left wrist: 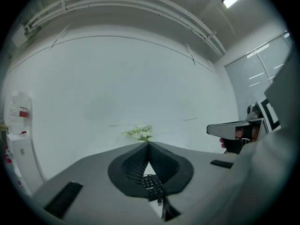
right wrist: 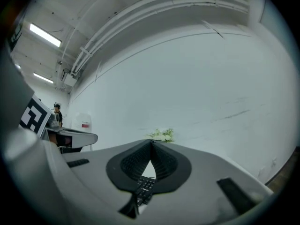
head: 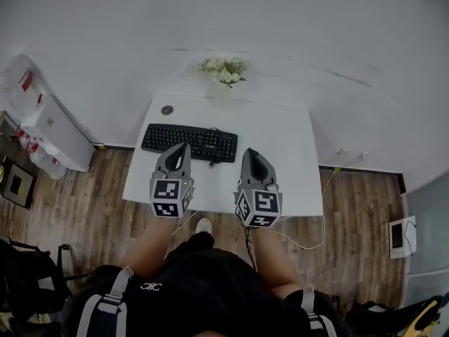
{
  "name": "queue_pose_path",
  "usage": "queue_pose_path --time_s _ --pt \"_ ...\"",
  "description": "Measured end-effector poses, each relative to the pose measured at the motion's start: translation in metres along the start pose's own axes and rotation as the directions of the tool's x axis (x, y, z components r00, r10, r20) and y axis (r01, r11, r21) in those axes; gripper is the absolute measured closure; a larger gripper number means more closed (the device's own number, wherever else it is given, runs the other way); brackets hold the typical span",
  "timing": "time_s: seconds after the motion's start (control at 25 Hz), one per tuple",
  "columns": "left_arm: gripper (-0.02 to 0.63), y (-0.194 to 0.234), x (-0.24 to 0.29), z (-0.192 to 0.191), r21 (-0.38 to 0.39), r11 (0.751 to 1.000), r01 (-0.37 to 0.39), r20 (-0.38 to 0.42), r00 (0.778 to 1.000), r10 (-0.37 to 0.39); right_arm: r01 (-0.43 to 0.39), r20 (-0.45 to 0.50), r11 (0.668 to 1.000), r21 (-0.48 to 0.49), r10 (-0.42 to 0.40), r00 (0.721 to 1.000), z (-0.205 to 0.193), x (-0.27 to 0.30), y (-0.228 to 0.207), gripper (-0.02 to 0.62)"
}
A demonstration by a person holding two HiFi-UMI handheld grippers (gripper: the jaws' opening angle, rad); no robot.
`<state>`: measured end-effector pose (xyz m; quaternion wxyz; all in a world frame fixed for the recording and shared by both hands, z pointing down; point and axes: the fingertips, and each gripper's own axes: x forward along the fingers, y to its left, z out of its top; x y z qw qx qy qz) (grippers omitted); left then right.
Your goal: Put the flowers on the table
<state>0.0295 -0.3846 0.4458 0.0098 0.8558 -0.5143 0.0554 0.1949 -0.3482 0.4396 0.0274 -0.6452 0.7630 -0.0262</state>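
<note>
A bunch of white flowers with green leaves (head: pixel 224 70) stands in a pale vase at the far edge of the white table (head: pixel 280 146), against the wall. The flowers (left wrist: pixel 139 132) also peek above the jaw tips in the left gripper view, and the flowers (right wrist: pixel 162 135) do so in the right gripper view. My left gripper (head: pixel 184 146) hovers over the table's near left part, shut and empty, just in front of the keyboard. My right gripper (head: pixel 250 153) hangs beside it, jaw tips touching, nothing held. Both grippers are well short of the flowers.
A black keyboard (head: pixel 189 142) lies across the middle of the table, its cable running off the front. A small round dark object (head: pixel 167 109) sits at the table's far left. A white box with bags (head: pixel 49 135) stands on the floor to the left. Bags (head: pixel 28 272) lie beside the person's legs.
</note>
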Motion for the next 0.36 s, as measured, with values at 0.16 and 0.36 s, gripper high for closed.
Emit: queue_pose_path --time_s 0.16,0.36 --pt "0.604 0.0009 0.0010 -0.0019 -0.030 1.000 0.001 0.002 1.000 -0.001 -0.006 0.006 1.000 0.007 0.006 1.000 0.0029 0.0008 0.0009 0.595" --pt "0.604 0.0000 0.0049 -0.0051 -0.036 0.999 0.011 -0.002 1.000 -0.011 -0.005 0.005 1.000 0.013 0.005 1.000 -0.0002 0.0035 -0.0014 0.596"
